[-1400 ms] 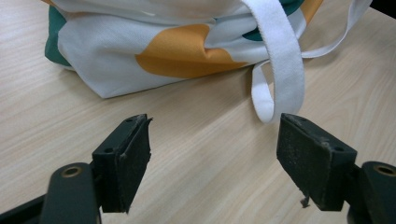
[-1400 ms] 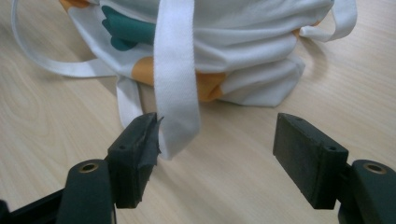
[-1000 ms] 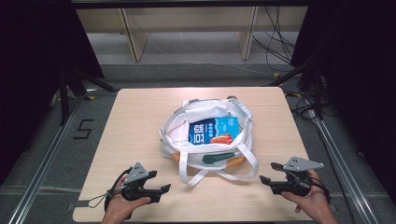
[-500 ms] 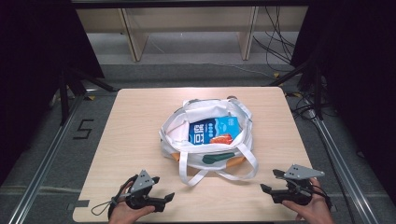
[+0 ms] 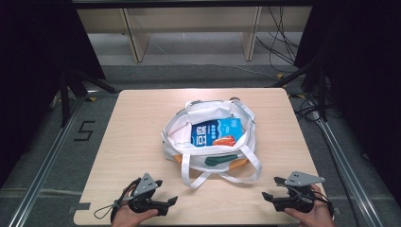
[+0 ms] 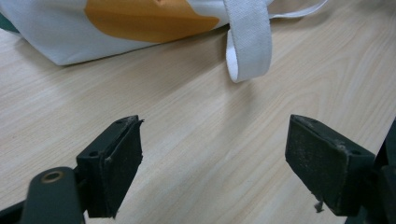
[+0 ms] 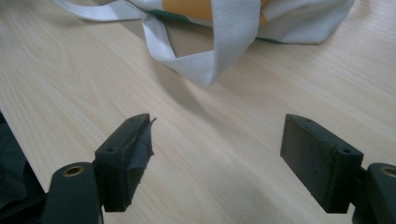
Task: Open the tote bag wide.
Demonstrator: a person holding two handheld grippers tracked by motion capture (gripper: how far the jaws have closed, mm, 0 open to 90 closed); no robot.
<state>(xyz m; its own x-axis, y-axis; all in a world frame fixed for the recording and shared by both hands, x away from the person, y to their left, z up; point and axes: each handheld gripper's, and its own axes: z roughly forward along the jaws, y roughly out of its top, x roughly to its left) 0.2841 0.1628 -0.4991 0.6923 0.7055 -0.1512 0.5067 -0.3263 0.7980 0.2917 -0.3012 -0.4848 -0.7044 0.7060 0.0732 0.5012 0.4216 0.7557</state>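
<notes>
On the table (image 5: 142, 132), a white bag (image 5: 208, 156) holds a blue packet (image 5: 215, 132); both hand-held grippers gape wide.

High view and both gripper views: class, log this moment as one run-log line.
left gripper: open, holding nothing | right gripper: open, holding nothing | tote bag: mid-table, blue packet inside | handles: slack on table

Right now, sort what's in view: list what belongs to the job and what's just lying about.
Job:
white tote bag
blue packet inside it
bag straps
left gripper, open
right gripper, open

Lying about:
cables on the floor
wooden shelf legs behind the table
</notes>
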